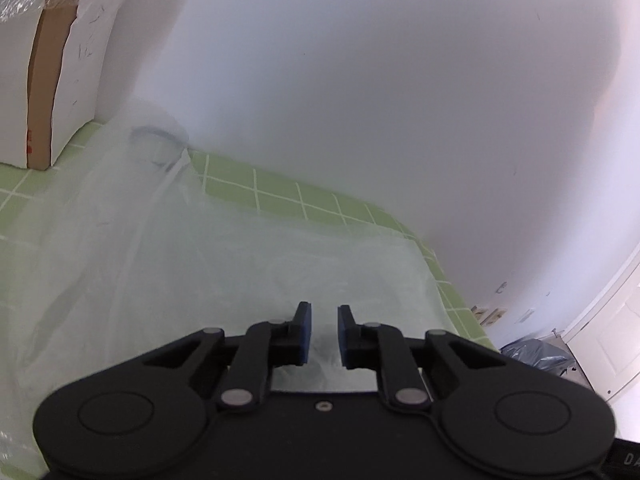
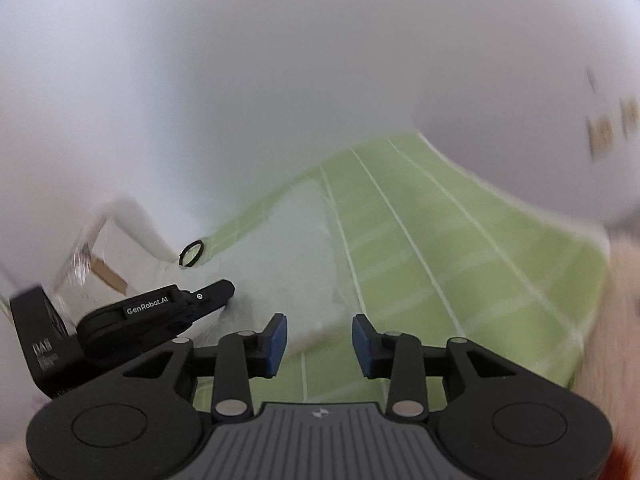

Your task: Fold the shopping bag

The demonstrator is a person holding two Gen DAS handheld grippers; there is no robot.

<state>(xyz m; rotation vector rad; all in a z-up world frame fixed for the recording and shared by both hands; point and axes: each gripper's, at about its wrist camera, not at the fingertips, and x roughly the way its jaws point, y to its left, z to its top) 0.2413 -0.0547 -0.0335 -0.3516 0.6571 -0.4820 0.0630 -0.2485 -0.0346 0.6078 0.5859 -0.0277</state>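
Green-tiled tabletop [image 1: 280, 196] with white grout lines runs to a white wall. Nearest, the left tool [image 1: 323, 334] hangs released just above the translucent shopping bag [image 1: 224, 264], its blue pads apart with nothing between them. The right tool [image 2: 319, 346] is also spread wide, over bare tile just beside the bag's edge. Beyond the bag, a white box [image 1: 60, 80] stands against the wall.
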